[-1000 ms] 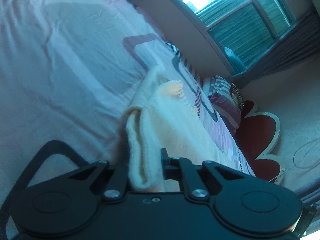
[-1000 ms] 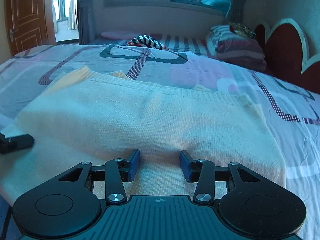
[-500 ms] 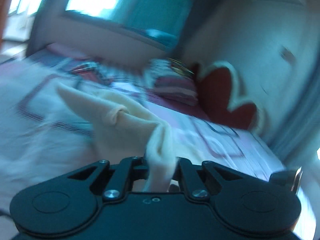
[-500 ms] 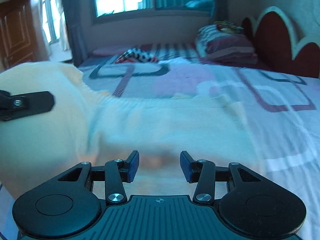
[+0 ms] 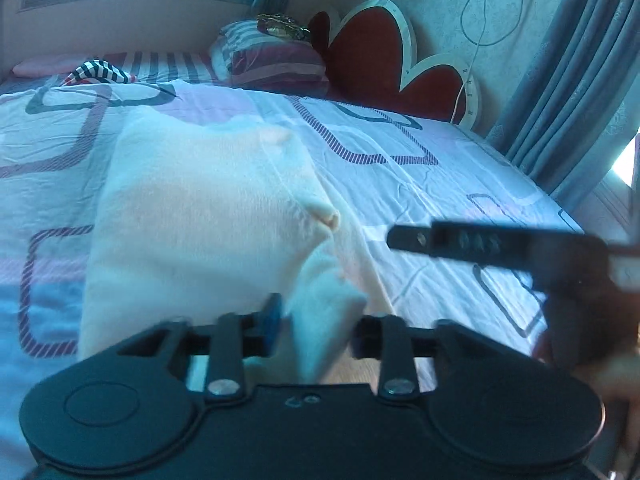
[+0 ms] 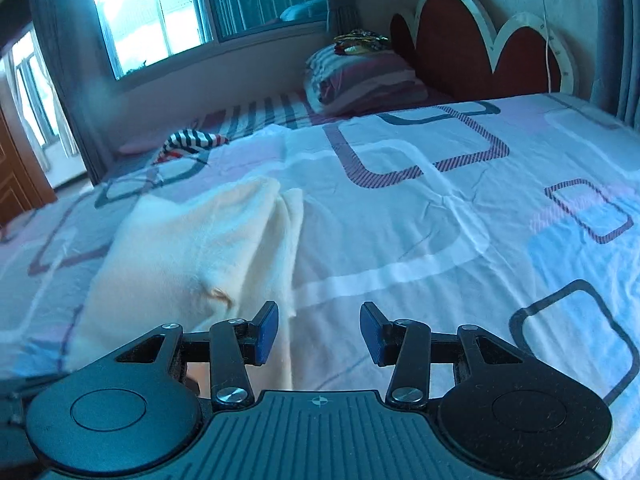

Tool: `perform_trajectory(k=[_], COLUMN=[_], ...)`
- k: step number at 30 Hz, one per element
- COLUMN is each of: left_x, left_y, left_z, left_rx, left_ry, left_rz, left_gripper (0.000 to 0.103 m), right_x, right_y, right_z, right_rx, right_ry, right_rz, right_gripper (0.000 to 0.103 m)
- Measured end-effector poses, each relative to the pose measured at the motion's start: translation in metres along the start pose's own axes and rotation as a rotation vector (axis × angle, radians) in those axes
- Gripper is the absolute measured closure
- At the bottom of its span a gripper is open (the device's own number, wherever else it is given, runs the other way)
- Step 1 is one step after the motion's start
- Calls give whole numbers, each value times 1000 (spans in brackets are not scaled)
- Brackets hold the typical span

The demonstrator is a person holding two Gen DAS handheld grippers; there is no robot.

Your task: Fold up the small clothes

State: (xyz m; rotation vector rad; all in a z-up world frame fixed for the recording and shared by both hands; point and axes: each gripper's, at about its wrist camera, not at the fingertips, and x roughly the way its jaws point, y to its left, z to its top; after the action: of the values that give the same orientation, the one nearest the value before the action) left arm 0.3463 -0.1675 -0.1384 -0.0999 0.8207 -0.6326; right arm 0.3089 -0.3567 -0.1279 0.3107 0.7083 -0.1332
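Near the bed's (image 5: 420, 184) left edge, the cream garment (image 5: 192, 216) is released: left gripper (image 5: 316, 322) jaws, just opened, straddle a loose corner unpinched; right gripper (image 6: 318, 330) is held half-open, empty. The fold could be dragged apart if that corner snags.

Daylight enters through the window (image 6: 160, 16), blown out to glare, and casts a cool blue tint over the bed (image 6: 440, 220). Left wrist view is motion-blurred throughout. Both views bow strongly at the edges.

The left gripper (image 5: 316, 326) has just opened, dropping the folded-over sweater (image 5: 200, 216).
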Motion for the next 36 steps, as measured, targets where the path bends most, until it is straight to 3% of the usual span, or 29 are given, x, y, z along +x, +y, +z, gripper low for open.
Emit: perform_trajectory(k=[1,2,5,7,15,20,22,32,33,34,36], left_x=[-7,-15,-35,-48,-51,-40,-36,-17,-17,-17,-17], left_y=[0,2,2,7,69,89,93,97,96,95,93], left_z=[-2,-3,-2,1,14,19,18,22,23,24,28], left_rx=[-12,-26,-20,-34,-145,-186,-196,-227,-229,-228,-219], left_ry=[-9,-29,-55,-90,-139,-132,-124,-102,-105,-108,-116], left_rz=[-1,-2,-14,7,202,235,237,226,227,225,224], left_gripper=[39,33,33,33,36,37,37,37,37,37,37], right_x=[0,-2,1,6,36,46,46,64,65,65,64], right_y=[0,1,6,10,25,27,30,19,20,21,22], right_z=[3,4,8,11,14,15,12,21,22,23,26], right_rx=[14,33,76,107,121,138,138,312,308,301,297], right_ry=[1,5,31,55,108,140,160,182,179,174,173], right_rz=[21,51,127,174,229,250,268,352,350,341,347], right_gripper=[58,58,53,44,44,45,59,60,64,79,83])
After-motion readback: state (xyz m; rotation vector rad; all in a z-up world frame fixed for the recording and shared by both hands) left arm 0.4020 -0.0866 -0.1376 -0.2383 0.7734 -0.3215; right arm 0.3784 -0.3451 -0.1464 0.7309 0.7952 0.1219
